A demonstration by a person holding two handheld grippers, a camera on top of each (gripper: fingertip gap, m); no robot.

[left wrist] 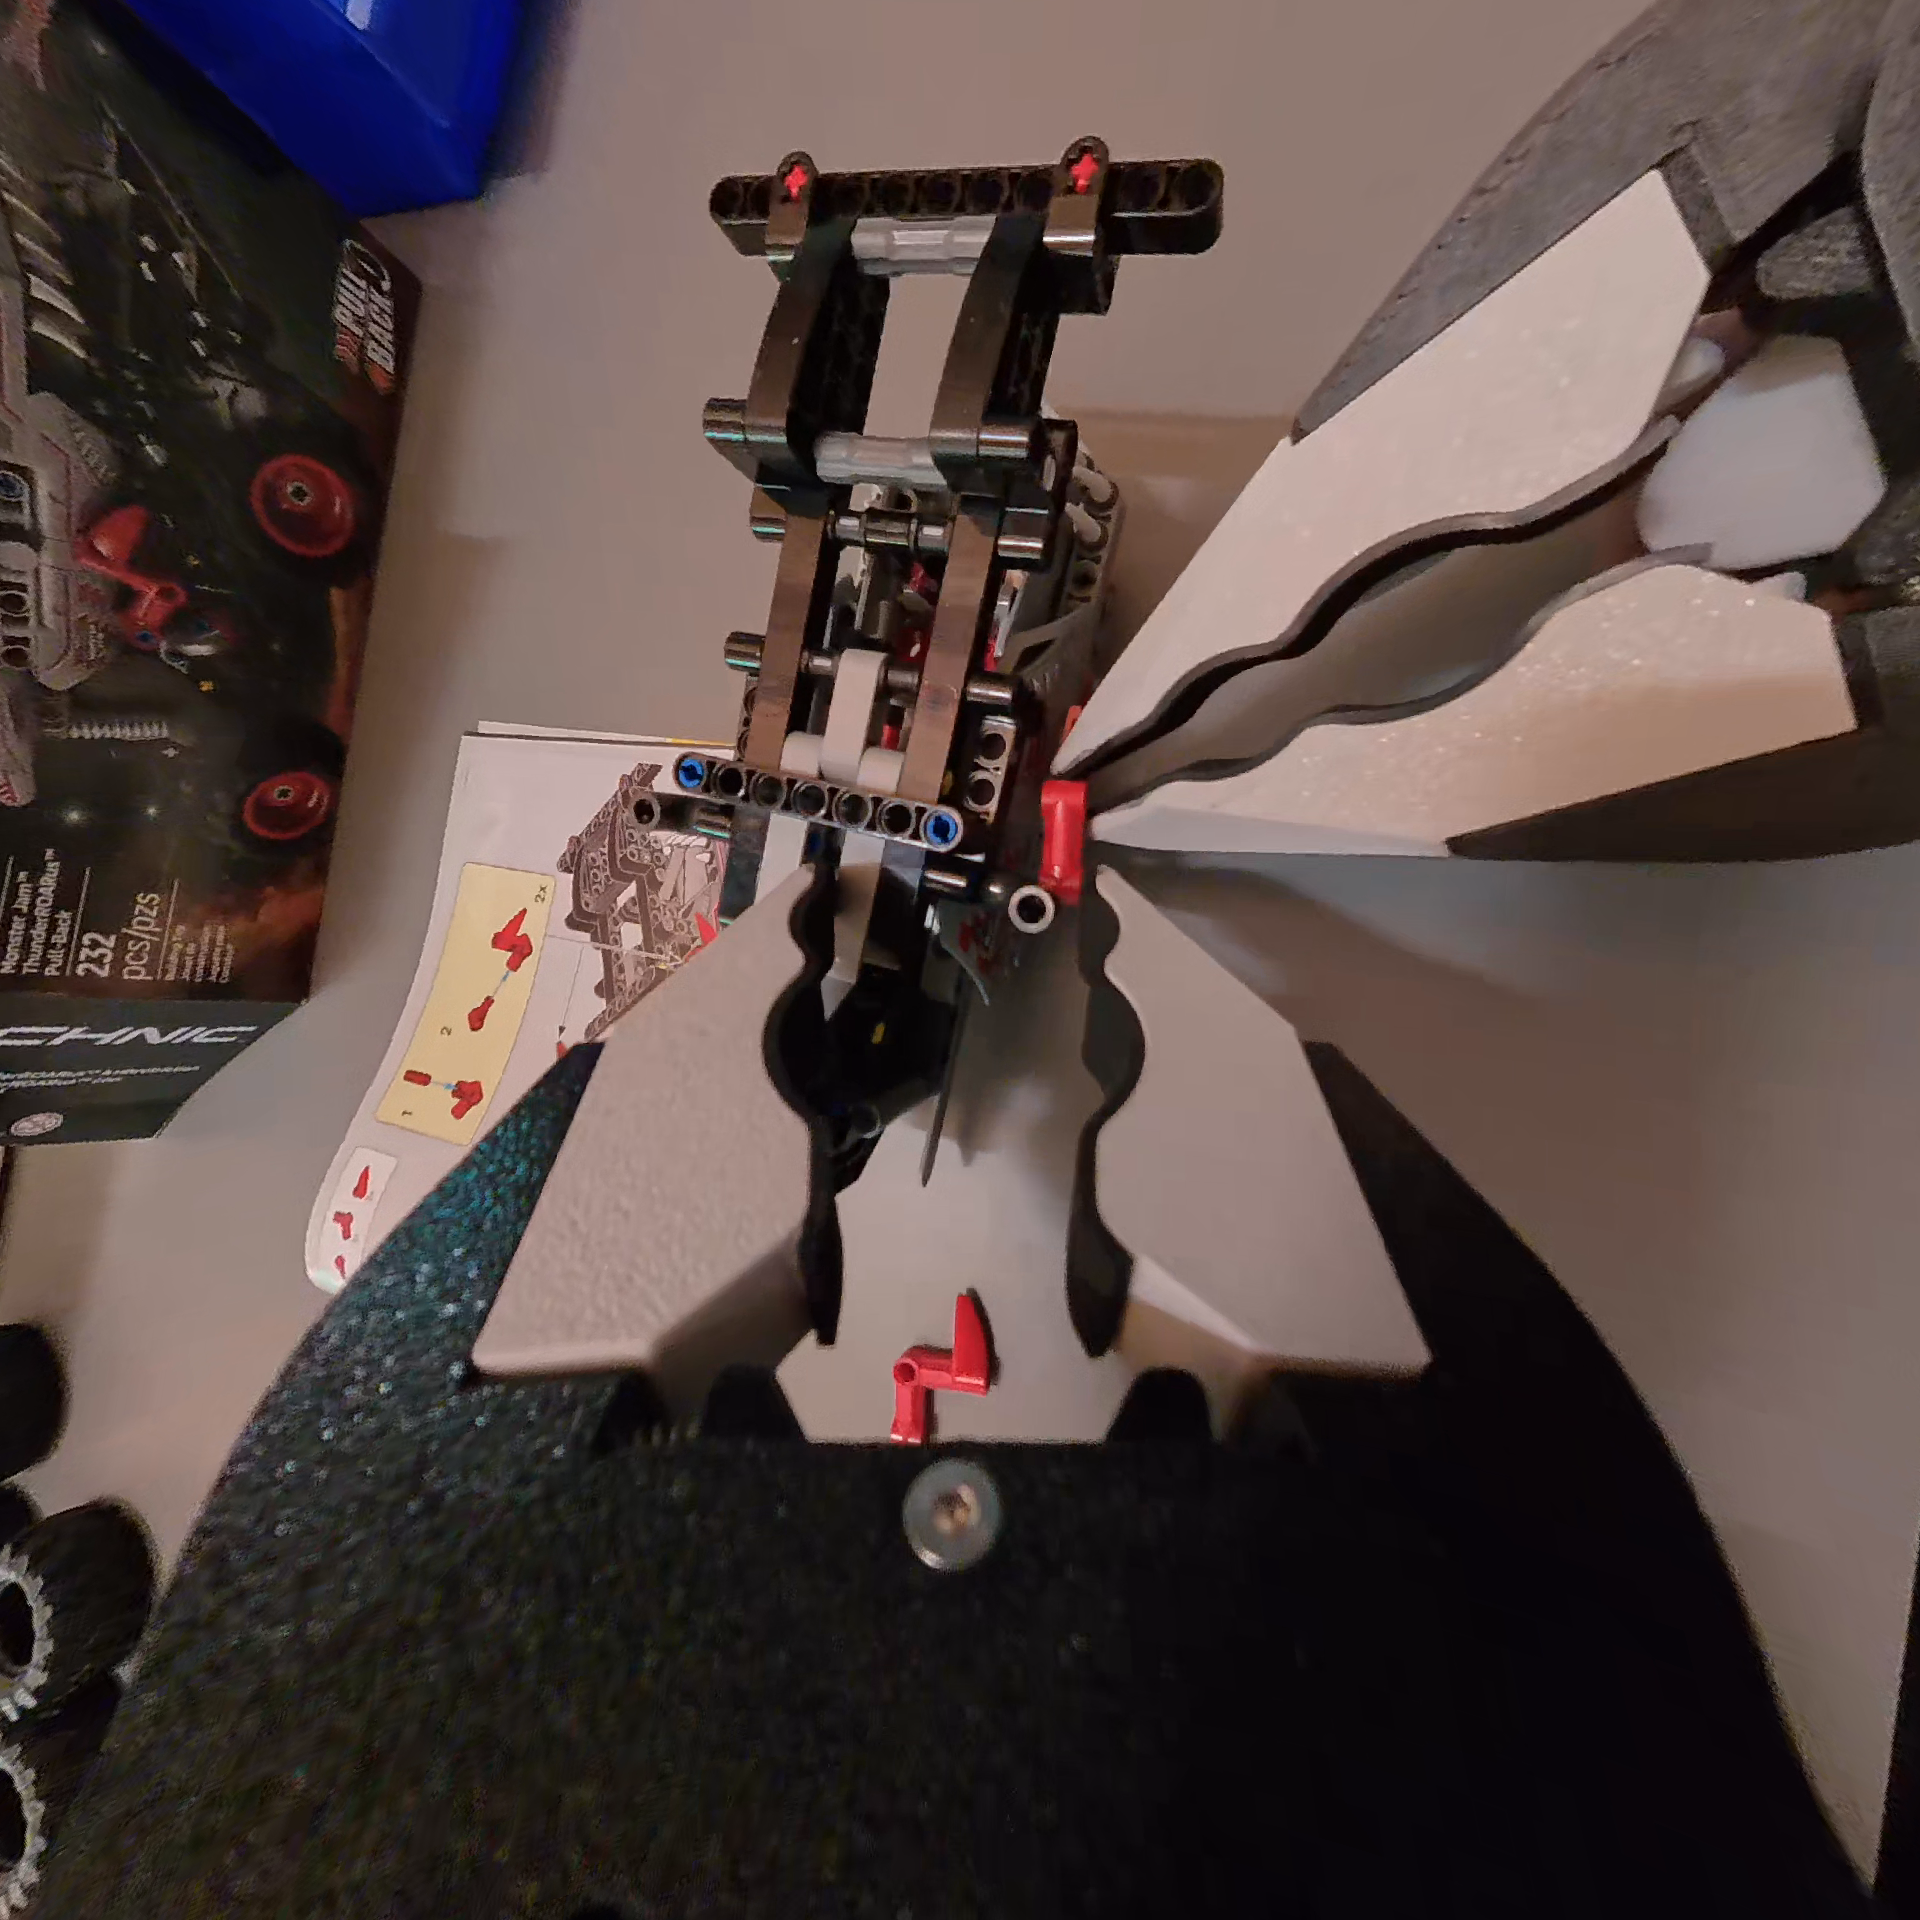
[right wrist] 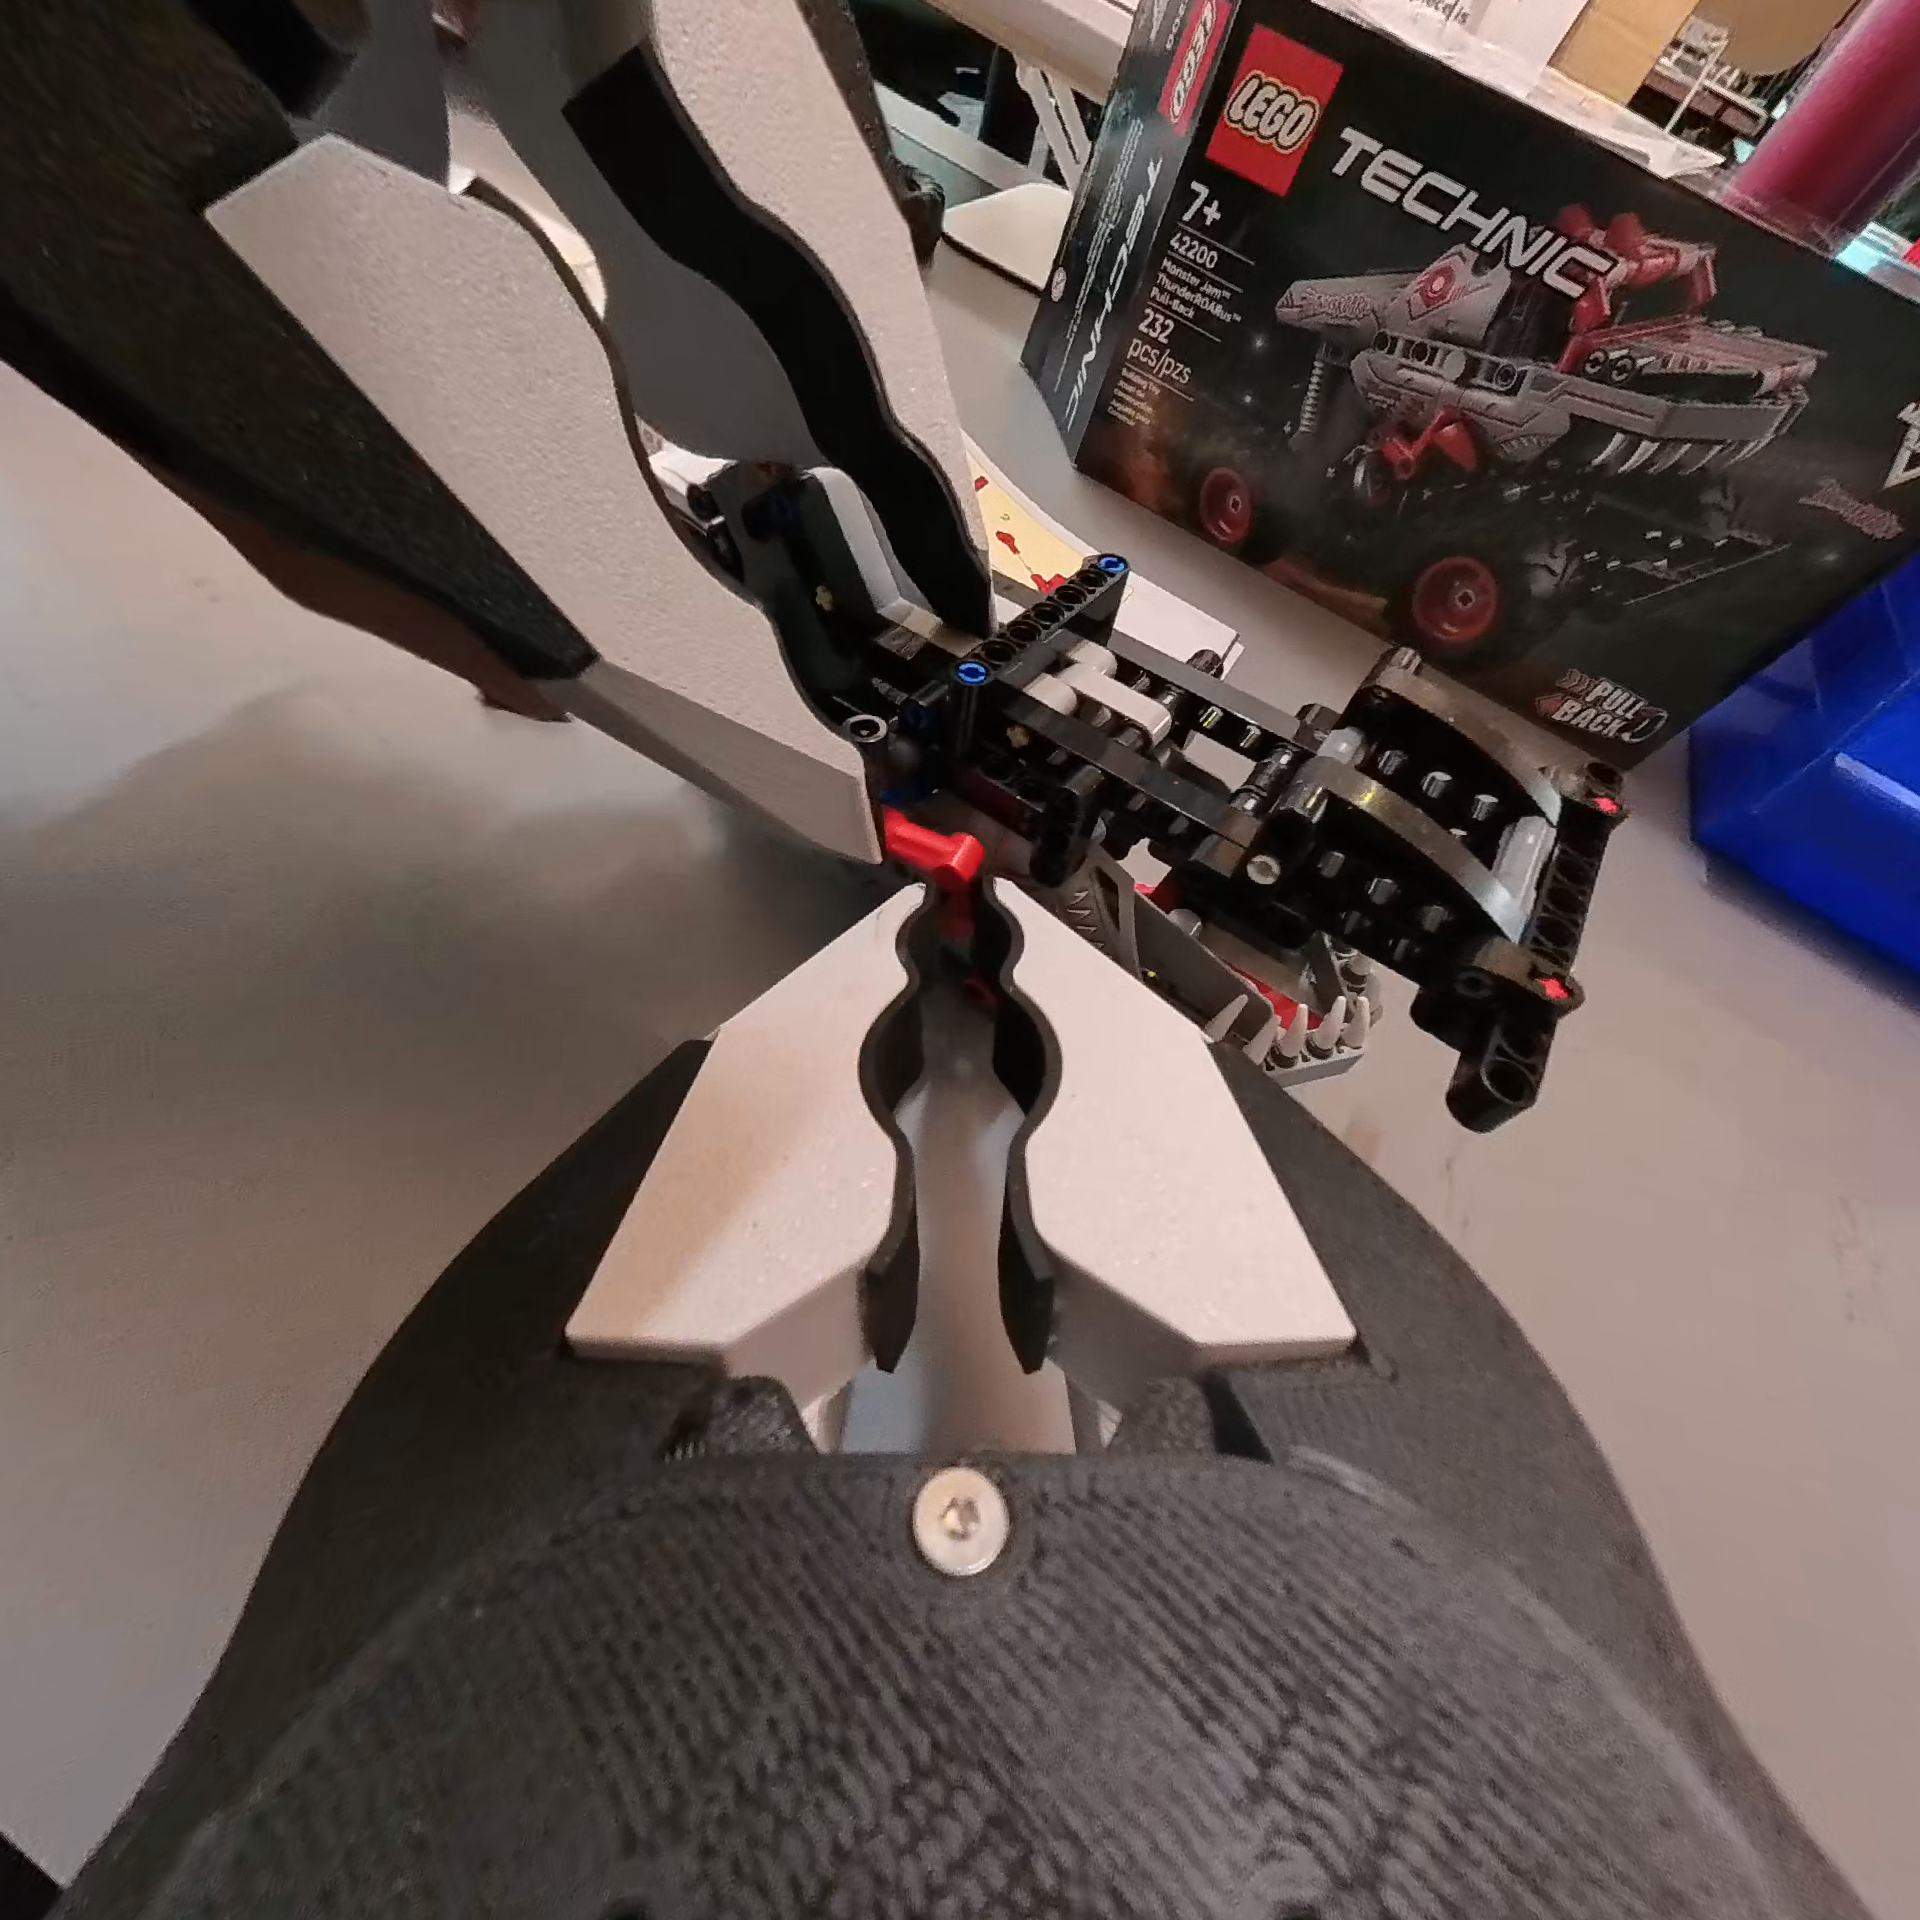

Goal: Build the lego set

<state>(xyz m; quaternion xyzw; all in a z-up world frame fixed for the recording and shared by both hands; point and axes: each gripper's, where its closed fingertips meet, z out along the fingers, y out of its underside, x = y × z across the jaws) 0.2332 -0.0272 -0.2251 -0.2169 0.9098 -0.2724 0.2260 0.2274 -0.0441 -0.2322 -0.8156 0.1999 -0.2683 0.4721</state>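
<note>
The half-built black Lego model (left wrist: 894,416) is a long frame of black beams with grey connectors and blue and red pins. My left gripper (left wrist: 956,894) is shut on its near end and holds it above the table. My right gripper (left wrist: 1075,805) comes in from the right, shut on a small red piece (left wrist: 1062,836) held against the model's side by the left fingertips. In the right wrist view my right gripper (right wrist: 958,904) pinches the red piece (right wrist: 935,852) at its tips, against the model (right wrist: 1351,831), whose end the left gripper (right wrist: 914,707) holds from the upper left.
A loose red angled piece (left wrist: 940,1371) lies on the grey table under my left gripper. The open instruction booklet (left wrist: 468,987) lies to the left, beside the Lego box (left wrist: 156,520) (right wrist: 1455,364). A blue bin (left wrist: 343,83) (right wrist: 1818,779) stands behind. Black tyres (left wrist: 42,1610) lie at lower left. The tips of both grippers are at nearly the same place.
</note>
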